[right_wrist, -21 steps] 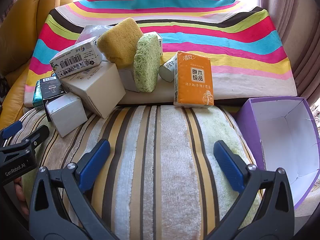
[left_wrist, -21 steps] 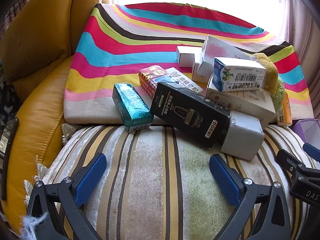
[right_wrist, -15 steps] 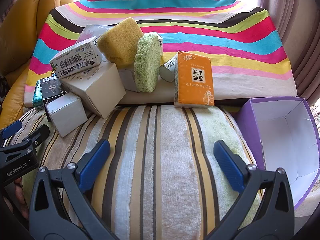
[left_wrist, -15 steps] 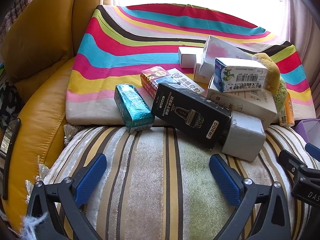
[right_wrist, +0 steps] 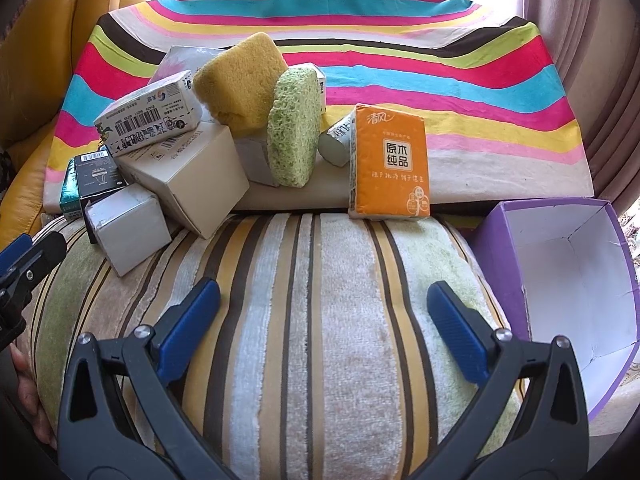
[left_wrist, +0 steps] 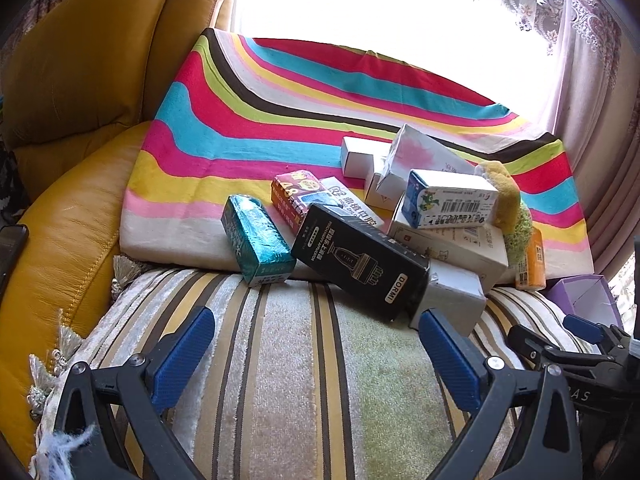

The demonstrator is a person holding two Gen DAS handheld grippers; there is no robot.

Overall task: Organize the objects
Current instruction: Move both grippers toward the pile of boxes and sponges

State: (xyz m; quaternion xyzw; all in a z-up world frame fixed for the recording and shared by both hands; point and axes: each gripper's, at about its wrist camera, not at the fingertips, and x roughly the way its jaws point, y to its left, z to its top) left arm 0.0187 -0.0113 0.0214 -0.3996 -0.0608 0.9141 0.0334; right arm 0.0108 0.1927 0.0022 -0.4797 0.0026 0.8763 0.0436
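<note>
Holding both tongs wide and empty over the striped cushion [right_wrist: 320, 320], I see the heap of goods just ahead, spilling off the edge of the rainbow-striped pad [left_wrist: 280, 120] behind it. My left tongs [left_wrist: 316, 340] face the black box [left_wrist: 360, 264], which slopes down off the pad with its low end on the cushion, touching the small white box [left_wrist: 452, 300]. Pulling it out could, I judge, bring down what leans on it: the barcode carton [left_wrist: 448, 200] sits on top of the large white box [left_wrist: 460, 244], and nothing there looks settled. My right tongs [right_wrist: 324, 308] face the orange tissue pack [right_wrist: 390, 164], standing upright against the pad's edge; a soft pack like that may buckle or tip forward if nudged. The yellow sponge [right_wrist: 240, 84] and green sponge [right_wrist: 294, 128] stand propped on edge. The purple bin [right_wrist: 560, 272] waits at my right, open and empty
</note>
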